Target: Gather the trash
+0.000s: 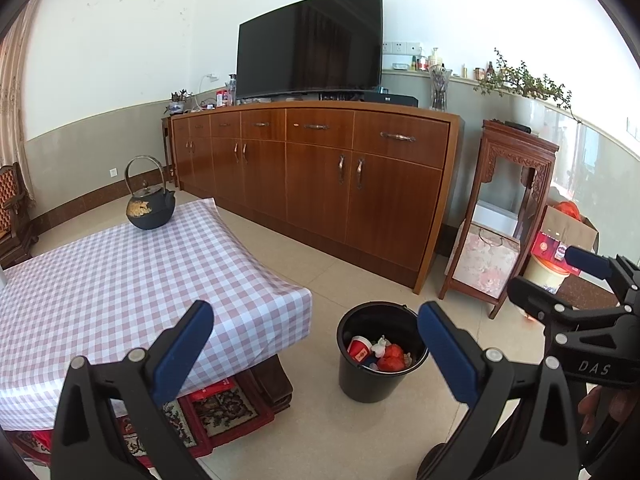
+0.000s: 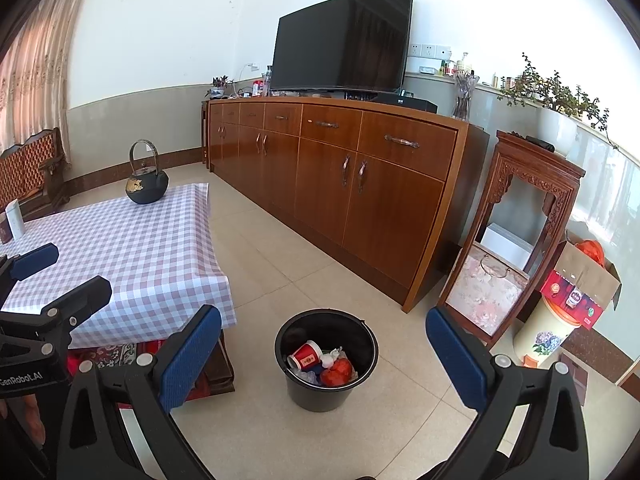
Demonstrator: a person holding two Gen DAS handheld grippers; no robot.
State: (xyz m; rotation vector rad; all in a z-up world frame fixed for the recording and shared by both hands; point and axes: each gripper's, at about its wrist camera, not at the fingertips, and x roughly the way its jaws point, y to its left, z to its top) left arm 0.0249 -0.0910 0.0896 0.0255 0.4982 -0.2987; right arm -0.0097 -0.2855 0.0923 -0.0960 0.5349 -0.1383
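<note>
A black bucket (image 1: 376, 376) stands on the tiled floor beside the low table; it also shows in the right wrist view (image 2: 326, 390). Inside lie a red paper cup (image 2: 306, 357), crumpled white paper (image 2: 331, 358) and a red-orange wad (image 2: 338, 372). My left gripper (image 1: 316, 344) is open and empty, held above the table corner and the bucket. My right gripper (image 2: 324, 348) is open and empty, held above the bucket. Each gripper shows at the edge of the other's view, the right one (image 1: 560, 280) and the left one (image 2: 60, 276).
A low table with a checked cloth (image 1: 120, 280) carries a black iron teapot (image 1: 150, 208). A long wooden sideboard (image 1: 320, 176) with a TV (image 1: 310, 40) lines the wall. A carved stand (image 1: 508, 208), a cardboard box (image 2: 584, 284) and a white jar (image 2: 544, 332) stand at right.
</note>
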